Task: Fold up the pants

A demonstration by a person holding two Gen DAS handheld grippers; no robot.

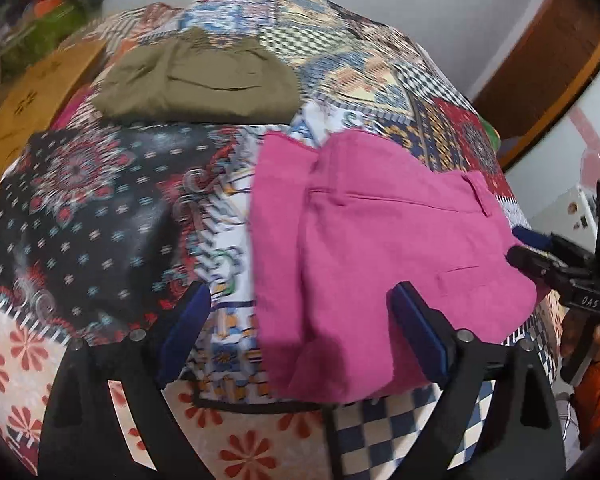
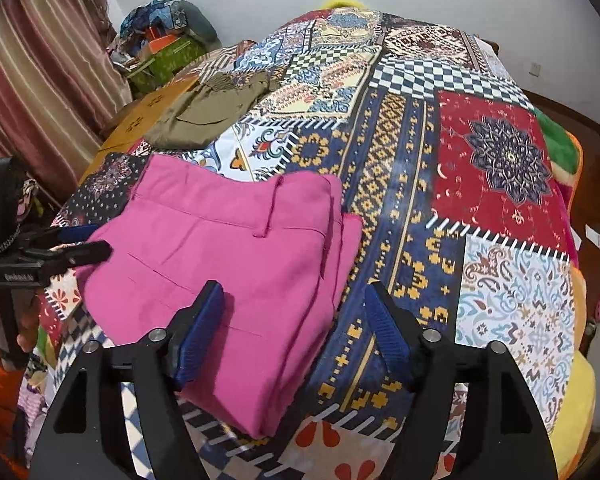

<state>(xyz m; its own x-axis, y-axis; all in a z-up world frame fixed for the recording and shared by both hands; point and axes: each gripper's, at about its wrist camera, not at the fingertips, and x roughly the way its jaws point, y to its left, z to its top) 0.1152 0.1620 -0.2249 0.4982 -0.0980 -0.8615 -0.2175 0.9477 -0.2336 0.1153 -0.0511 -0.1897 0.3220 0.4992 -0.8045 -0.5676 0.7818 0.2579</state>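
A home bedroom: patchwork bedspread (image 2: 440, 168), striped curtain (image 2: 48, 64), stacked bedding (image 2: 160, 28).

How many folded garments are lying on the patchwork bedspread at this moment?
2: pink pants folded near the grippers, olive garment farther back toward the cardboard box. Others may be out of frame.

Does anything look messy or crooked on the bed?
Mostly tidy. The pink pants lie folded on the patchwork bedspread, but the layers do not line up: an under layer sticks out past the top one along one side. The olive garment beyond them looks rumpled at its far end. Nothing looks spilled or torn.
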